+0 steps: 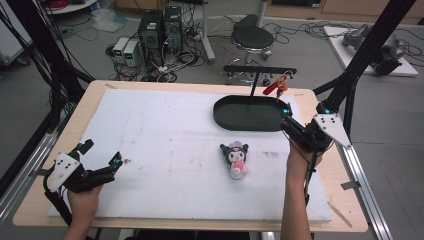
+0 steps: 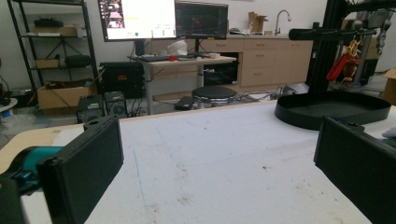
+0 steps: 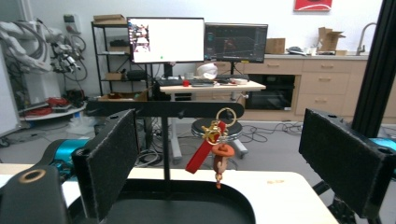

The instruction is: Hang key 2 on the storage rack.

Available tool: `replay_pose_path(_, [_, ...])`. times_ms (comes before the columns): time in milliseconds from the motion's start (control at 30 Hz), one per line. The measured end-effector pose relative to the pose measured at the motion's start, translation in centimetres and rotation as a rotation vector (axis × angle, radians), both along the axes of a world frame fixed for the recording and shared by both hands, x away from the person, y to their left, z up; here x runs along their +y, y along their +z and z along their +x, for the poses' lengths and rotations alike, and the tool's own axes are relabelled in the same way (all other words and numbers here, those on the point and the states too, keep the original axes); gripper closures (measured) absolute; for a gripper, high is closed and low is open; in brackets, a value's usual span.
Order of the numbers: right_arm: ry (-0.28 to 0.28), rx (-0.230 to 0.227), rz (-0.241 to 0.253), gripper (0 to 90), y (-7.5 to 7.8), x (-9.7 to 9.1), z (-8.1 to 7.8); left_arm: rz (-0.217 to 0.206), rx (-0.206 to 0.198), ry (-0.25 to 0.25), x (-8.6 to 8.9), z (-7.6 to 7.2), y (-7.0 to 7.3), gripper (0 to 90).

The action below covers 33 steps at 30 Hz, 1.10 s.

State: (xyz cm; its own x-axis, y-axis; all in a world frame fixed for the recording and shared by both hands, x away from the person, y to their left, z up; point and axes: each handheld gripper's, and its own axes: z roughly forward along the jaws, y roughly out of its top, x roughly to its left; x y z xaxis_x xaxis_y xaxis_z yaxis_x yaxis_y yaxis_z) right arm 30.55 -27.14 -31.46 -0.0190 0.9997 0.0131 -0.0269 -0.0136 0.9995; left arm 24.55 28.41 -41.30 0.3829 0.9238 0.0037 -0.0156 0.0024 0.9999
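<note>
The right gripper (image 3: 219, 154), jaws apart and empty, points at the keychain (image 3: 215, 147) hanging straight down from the stand's bar (image 3: 163, 108), directly ahead between its jaws. It seems not yet reached. The left gripper (image 1: 102, 159), also open, rests far away.

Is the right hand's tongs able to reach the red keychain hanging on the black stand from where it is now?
Probably yes. The right tongs stand open and point at the red keychain, which hangs free from the stand's bar above the black tray. Nothing lies between the jaws and the keychain.
</note>
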Motion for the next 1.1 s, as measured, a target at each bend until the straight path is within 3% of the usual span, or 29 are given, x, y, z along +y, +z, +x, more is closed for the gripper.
replay_pose_path(433, [0.048,0.012,0.02,11.6,-0.7,2.2,-0.8,0.002,-0.014,0.002,-0.1,-0.2,0.3,1.8])
replay_pose_path(600, [0.059,0.012,0.03,11.6,-1.4,2.7,-1.1,0.0,-0.02,0.006,-0.1,-0.3,0.4,1.8])
replay_pose_path(1100, [0.08,0.073,0.034,11.6,-4.4,3.9,-1.9,0.002,-0.021,0.008,-0.1,-0.2,0.4,1.9])
